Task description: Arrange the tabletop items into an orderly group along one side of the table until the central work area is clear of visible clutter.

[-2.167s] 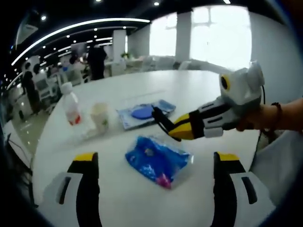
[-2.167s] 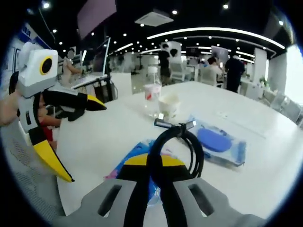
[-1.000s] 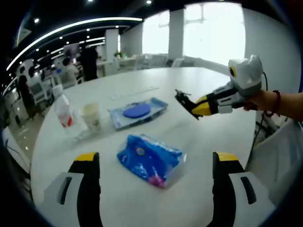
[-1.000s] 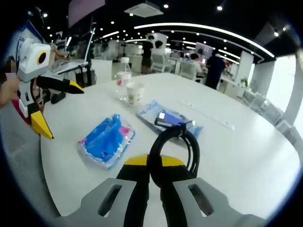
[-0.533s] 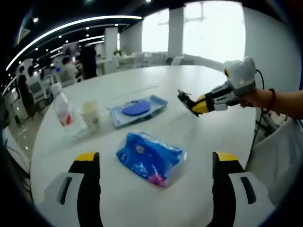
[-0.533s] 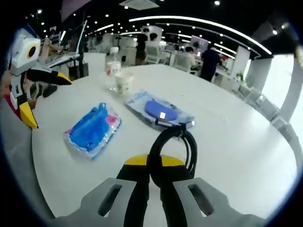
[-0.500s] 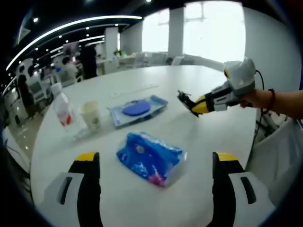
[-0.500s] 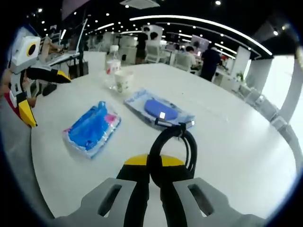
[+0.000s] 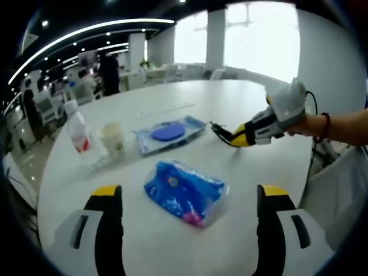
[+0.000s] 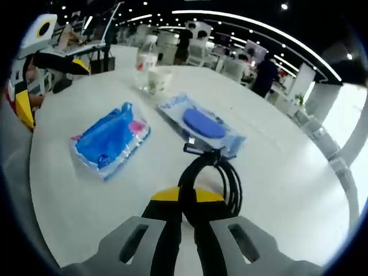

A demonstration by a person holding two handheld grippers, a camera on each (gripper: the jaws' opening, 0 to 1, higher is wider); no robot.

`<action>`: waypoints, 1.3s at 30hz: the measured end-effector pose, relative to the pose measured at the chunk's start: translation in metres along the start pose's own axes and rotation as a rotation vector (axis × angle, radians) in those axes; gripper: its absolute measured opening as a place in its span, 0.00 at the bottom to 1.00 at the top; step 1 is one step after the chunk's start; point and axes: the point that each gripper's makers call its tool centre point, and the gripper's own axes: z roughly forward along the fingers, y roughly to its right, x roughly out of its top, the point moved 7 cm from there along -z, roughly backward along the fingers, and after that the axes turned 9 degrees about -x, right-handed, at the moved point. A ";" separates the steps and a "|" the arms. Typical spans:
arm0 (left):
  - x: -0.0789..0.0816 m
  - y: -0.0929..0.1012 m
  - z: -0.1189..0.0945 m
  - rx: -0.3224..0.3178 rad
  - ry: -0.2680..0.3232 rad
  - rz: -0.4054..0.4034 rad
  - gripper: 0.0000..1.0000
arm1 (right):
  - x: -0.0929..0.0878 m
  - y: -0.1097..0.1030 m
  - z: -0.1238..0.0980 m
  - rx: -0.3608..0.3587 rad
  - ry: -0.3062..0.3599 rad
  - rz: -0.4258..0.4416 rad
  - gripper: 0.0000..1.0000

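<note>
Now the right gripper (image 10: 187, 198), jaws pinching the coiled black cable (image 10: 210, 172), has descended toward the table (image 10: 299, 190); left gripper (image 9: 187, 201) remains spread.

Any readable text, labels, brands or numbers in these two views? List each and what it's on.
None can be read.
Bottle: red label, print too blurred.
Paper cup: faint marking, too blurred.
Blue crinkly packet: pink patch, no legible print.
Clear packet with a blue oval: no legible print.
Coiled black cable in the right tool: no marking.
</note>
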 end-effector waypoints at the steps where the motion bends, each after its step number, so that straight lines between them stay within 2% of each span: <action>1: 0.000 -0.001 0.000 0.005 0.003 0.000 0.94 | -0.001 -0.001 0.002 -0.006 -0.008 -0.028 0.05; 3: 0.001 -0.001 -0.001 0.008 0.004 0.002 0.93 | -0.003 -0.003 0.005 -0.017 -0.031 -0.070 0.05; 9: 0.001 -0.002 -0.001 0.019 0.010 0.003 0.91 | -0.004 -0.006 0.012 -0.016 -0.035 -0.113 0.04; 12: 0.002 -0.003 -0.002 0.020 0.024 -0.009 0.92 | -0.004 -0.007 0.015 -0.015 -0.041 -0.112 0.04; 25: 0.001 -0.004 -0.001 0.029 0.014 -0.008 0.91 | -0.009 -0.014 0.022 -0.012 -0.055 -0.149 0.04; 31: 0.000 -0.003 -0.001 0.030 0.002 -0.006 0.91 | -0.009 -0.013 0.022 -0.003 -0.055 -0.138 0.05; 39: -0.002 -0.001 0.000 0.018 -0.012 0.002 0.92 | -0.010 -0.012 0.023 0.013 -0.070 -0.040 0.07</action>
